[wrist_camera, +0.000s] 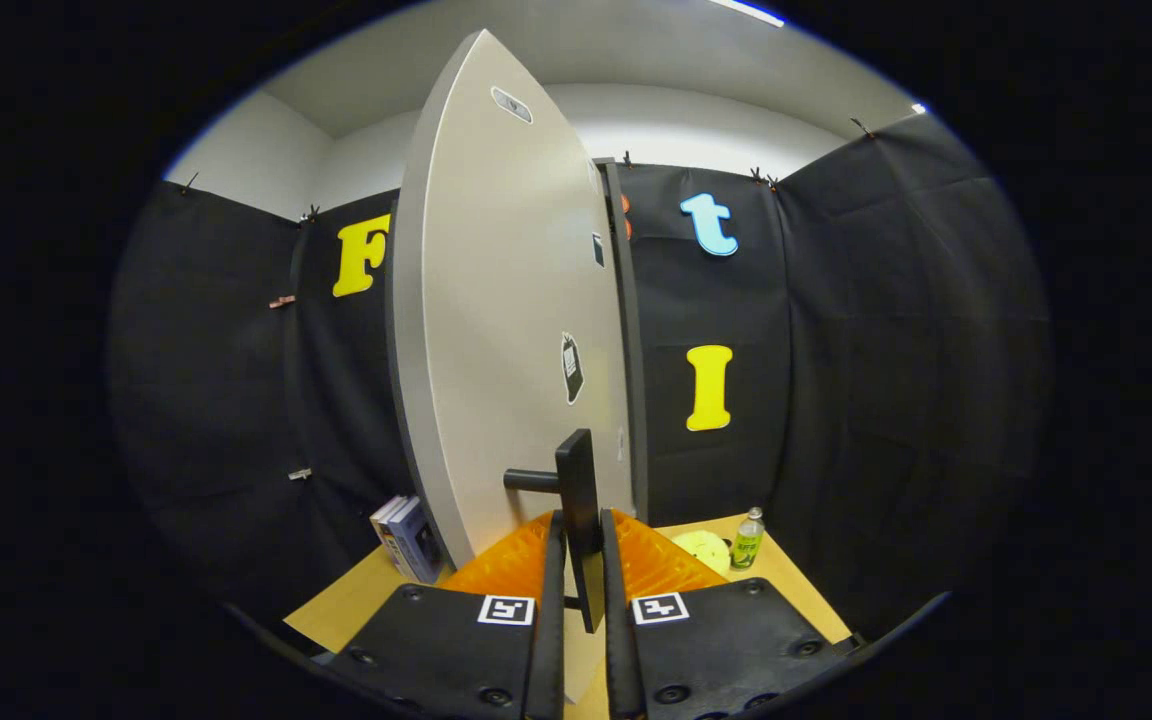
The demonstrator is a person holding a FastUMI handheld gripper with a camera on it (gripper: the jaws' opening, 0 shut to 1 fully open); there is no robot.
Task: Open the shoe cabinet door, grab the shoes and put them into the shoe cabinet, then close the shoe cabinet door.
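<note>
The gripper view rode on the gripper [576, 540] and looked forward along its two fingers, very close to the shoe cabinet door [511, 330]. The door's dark handle [576, 500] stood between the fingers, which were nearly together on either side of it. Beyond the door, low to its right, stood a small bottle [747, 538] on the wooden table [796, 580].

The gripper [582, 535] points straight ahead, level, its two fingers [548, 600] drawn close together and upright, both pressing on the flat bar of the door handle [578, 500] between them.
</note>
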